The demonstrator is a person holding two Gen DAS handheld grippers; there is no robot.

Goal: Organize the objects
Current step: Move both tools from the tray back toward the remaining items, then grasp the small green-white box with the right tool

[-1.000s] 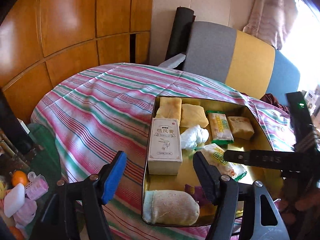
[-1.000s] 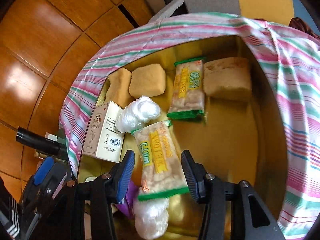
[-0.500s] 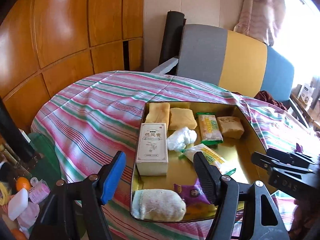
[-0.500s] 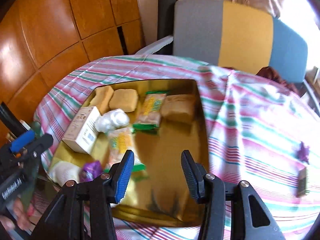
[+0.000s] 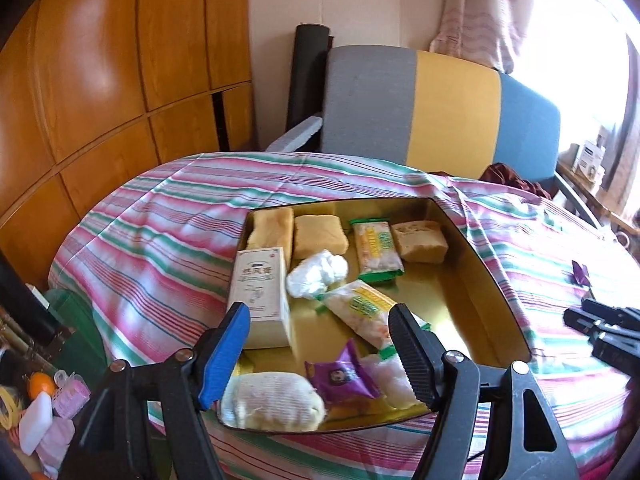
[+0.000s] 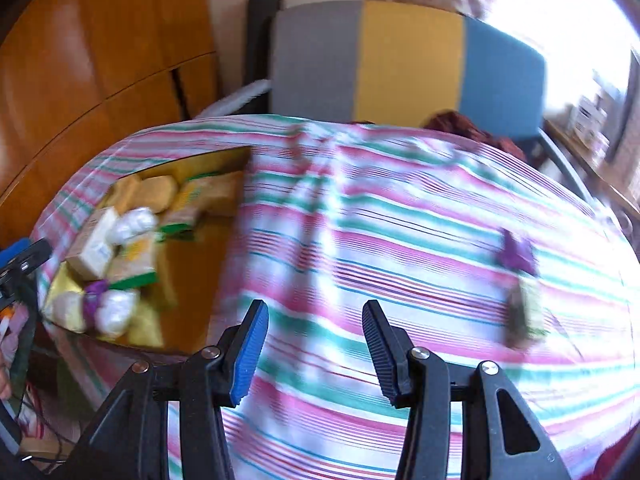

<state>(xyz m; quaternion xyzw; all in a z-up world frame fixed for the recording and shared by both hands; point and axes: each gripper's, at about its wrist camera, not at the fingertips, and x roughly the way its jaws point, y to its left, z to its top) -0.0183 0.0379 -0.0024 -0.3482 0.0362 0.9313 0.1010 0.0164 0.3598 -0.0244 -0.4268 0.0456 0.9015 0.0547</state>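
Observation:
A gold tray lies on the striped tablecloth. It holds a white box, two green-and-yellow snack packets, yellow cakes, a white wad, a purple packet and a cream knitted roll. My left gripper hovers over the tray's near end; its jaws are opening and nothing is pressed between them. My right gripper stands open and empty over bare cloth right of the tray. A small purple piece and a blurred packet lie further right.
A grey, yellow and blue chair stands behind the table. Wood panelling fills the left side. Below the table's left edge sit an orange and pink and white odds and ends. The right wrist view is motion-blurred.
My right gripper swung away from the tray to the right, leaving the snack packet in it. The left gripper drew back a little and its jaws widened slightly.

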